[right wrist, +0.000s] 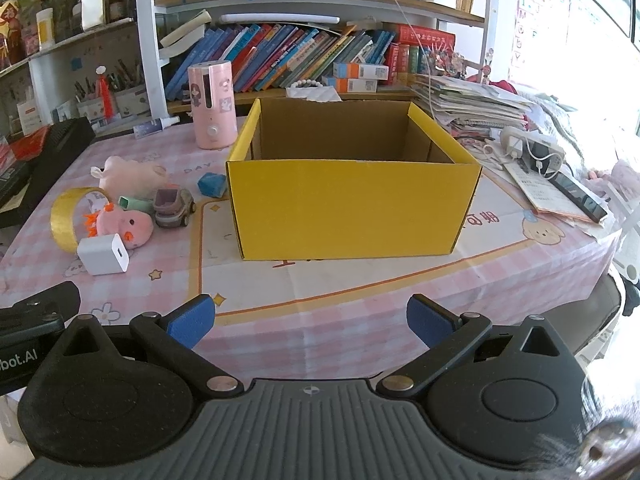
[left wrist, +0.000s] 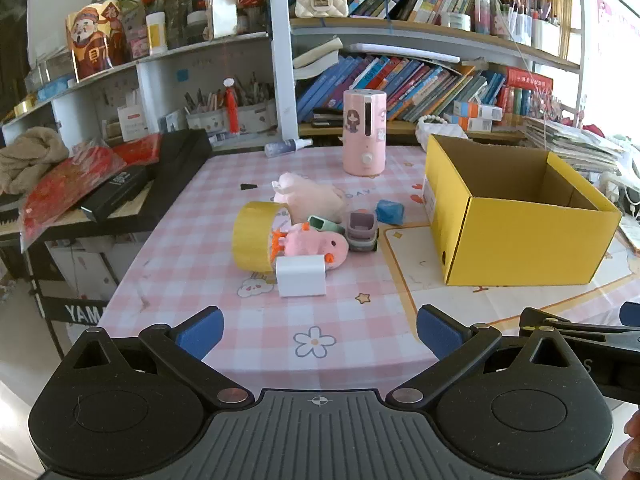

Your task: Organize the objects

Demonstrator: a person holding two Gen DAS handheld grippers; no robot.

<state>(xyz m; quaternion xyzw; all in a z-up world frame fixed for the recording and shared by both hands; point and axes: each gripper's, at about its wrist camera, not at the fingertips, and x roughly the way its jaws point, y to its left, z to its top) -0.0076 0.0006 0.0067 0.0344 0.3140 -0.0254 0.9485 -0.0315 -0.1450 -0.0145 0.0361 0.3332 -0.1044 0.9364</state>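
A heap of small objects lies on the pink checked tablecloth (left wrist: 192,264): a roll of yellow tape (left wrist: 250,238), a pink plush with orange fins (left wrist: 316,245), a white charger cube (left wrist: 301,276), a grey toy car (left wrist: 362,232), a blue lump (left wrist: 390,211) and a pale pink plush (left wrist: 308,196). To their right stands an open yellow cardboard box (left wrist: 516,236), seemingly empty inside (right wrist: 344,136). My left gripper (left wrist: 320,330) is open, short of the charger. My right gripper (right wrist: 310,318) is open too, facing the box's front wall (right wrist: 352,208).
A pink cylindrical appliance (left wrist: 364,132) stands behind the heap, with a small spray bottle (left wrist: 286,146) lying at the table's back edge. Bookshelves rise behind. A black keyboard (left wrist: 132,200) with red bags borders the left edge. Papers, a power strip (right wrist: 532,148) and a phone (right wrist: 580,196) lie right.
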